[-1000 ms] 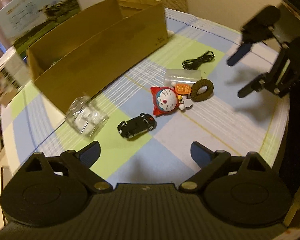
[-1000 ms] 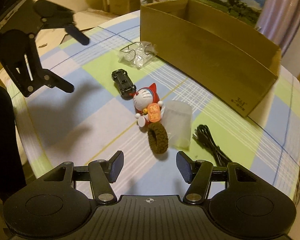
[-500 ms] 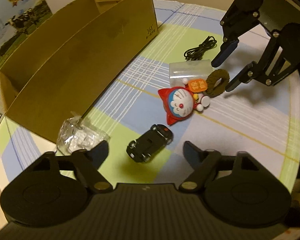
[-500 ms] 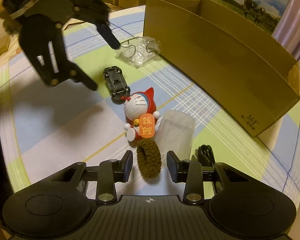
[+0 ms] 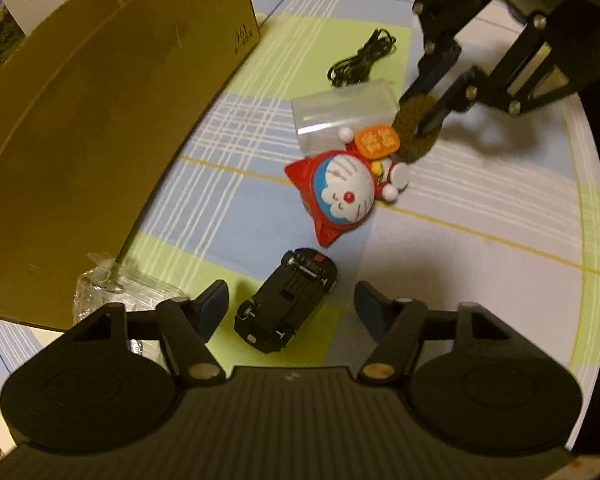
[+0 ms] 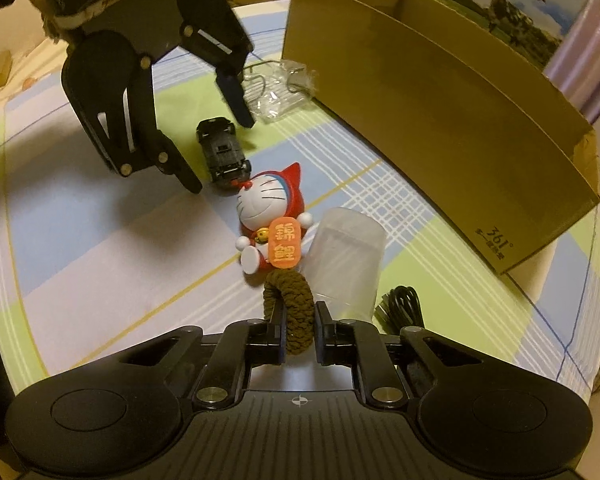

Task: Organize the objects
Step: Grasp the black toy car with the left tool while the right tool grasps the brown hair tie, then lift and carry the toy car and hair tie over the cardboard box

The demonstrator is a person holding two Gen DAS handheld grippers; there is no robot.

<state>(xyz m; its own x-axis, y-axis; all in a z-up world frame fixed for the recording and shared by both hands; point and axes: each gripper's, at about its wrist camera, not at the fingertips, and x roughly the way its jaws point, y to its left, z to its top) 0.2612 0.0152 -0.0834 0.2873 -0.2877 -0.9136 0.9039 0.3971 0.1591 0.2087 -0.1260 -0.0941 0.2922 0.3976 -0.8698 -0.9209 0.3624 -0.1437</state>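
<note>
1. My right gripper point(image 6: 298, 334) is pinching the brown hair tie point(image 6: 290, 312), its fingers pressed against either side of the band, which stands up on edge between them
2. My left gripper point(image 5: 292, 304) is closing, with the black toy car point(image 5: 288, 300) lying between its fingers; the pads are not touching it yet
3. The toy car lies upside down on the bench point(image 5: 480, 240), its underside showing, just beside the head of the red-hooded cat figure point(image 5: 340, 192)
4. The cat figure lies on its back, holding an orange tag point(image 6: 283, 249); its feet touch the hair tie
5. A small clear plastic box point(image 6: 346, 256) lies against the figure and the hair tie, and a coiled black cable point(image 6: 400, 306) rests just beyond it
6. A crumpled clear wrapper point(image 6: 276, 88) sits at the foot of the long open cardboard box point(image 6: 440, 100), near my left gripper
7. The bench wears a checked cloth of blue, green and white
</note>
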